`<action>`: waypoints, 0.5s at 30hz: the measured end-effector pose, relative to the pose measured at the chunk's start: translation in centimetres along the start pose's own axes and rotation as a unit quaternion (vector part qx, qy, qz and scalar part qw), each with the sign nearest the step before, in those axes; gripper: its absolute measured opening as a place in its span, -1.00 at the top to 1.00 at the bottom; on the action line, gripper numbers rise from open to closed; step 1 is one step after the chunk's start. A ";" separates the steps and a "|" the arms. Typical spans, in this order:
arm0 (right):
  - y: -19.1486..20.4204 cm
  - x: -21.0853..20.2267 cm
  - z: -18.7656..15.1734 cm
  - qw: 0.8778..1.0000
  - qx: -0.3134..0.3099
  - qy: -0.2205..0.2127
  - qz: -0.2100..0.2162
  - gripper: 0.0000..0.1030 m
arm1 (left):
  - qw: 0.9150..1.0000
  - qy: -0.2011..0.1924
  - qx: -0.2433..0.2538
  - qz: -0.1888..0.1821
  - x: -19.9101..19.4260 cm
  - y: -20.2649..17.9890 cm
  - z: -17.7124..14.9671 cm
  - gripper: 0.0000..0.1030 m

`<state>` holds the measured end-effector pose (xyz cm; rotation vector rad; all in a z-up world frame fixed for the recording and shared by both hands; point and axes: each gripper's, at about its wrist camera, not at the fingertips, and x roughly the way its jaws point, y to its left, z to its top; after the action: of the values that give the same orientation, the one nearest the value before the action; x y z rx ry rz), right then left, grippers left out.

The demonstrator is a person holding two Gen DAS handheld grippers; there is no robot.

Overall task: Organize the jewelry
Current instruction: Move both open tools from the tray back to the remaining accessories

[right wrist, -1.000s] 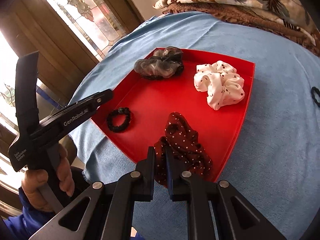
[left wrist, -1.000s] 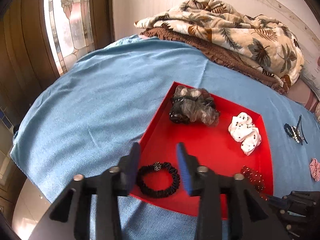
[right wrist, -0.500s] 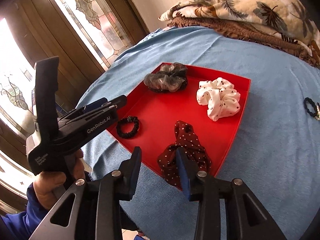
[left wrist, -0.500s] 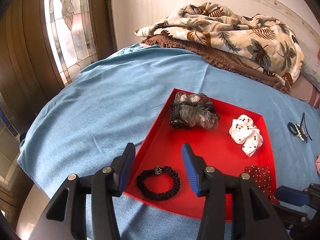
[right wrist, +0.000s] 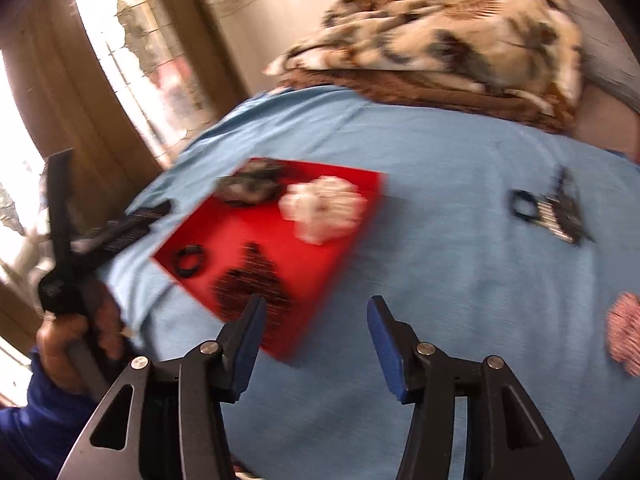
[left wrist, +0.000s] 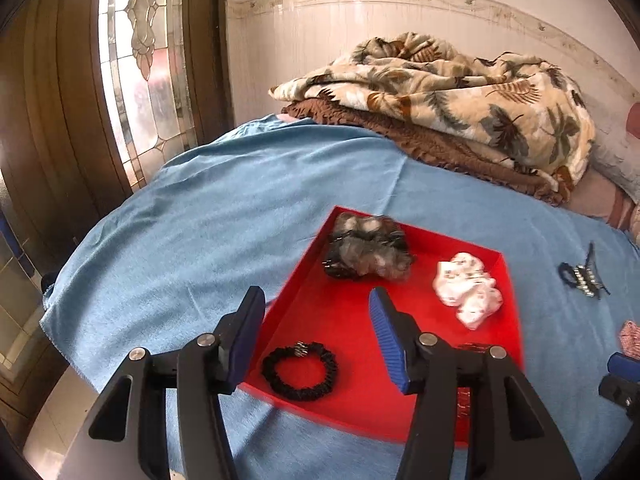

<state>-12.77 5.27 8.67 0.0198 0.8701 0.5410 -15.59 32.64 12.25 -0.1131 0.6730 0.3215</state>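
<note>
A red tray [left wrist: 352,320] lies on the blue cloth. It holds a grey scrunchie [left wrist: 368,252], a white dotted scrunchie [left wrist: 468,288], a black hair tie [left wrist: 300,372] and a dark red dotted scrunchie [right wrist: 248,280]. My left gripper [left wrist: 316,308] hovers over the tray's near left part above the hair tie, its jaws opening with nothing between them. My right gripper [right wrist: 316,316] hangs over bare cloth just right of the tray's near corner, jaws also opening and empty. On the cloth to the right lie a hair clip [right wrist: 560,212] and a pink scrunchie [right wrist: 624,328].
Folded blankets [left wrist: 460,104] are piled at the back against the wall. A stained-glass door [left wrist: 140,60] stands on the left, where the cloth's edge [left wrist: 64,312] drops off. A hand [right wrist: 80,320] holds the left gripper at the left of the right wrist view.
The right gripper let go of the dark red scrunchie in the tray, opened wide and swung right over the cloth. The left gripper opened wider and lifted back from the black hair tie.
</note>
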 end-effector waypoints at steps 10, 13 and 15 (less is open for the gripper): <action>-16.9 -6.5 -3.5 0.982 0.140 -0.032 -0.124 -0.14 | 0.990 0.001 0.070 -0.124 -4.7 -9.5 1.8 -0.18; -20.2 -8.1 -3.9 0.975 0.172 -0.047 -0.131 -0.14 | 0.984 0.021 0.094 -0.151 -4.4 -13.2 1.7 -0.19; -22.2 -8.7 -4.1 0.971 0.188 -0.056 -0.136 -0.15 | 0.979 0.043 0.101 -0.173 -3.6 -16.2 1.6 -0.19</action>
<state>-10.45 -18.80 7.15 0.2710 0.8375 0.1126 -11.99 16.78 15.80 -0.0484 0.7528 -0.0885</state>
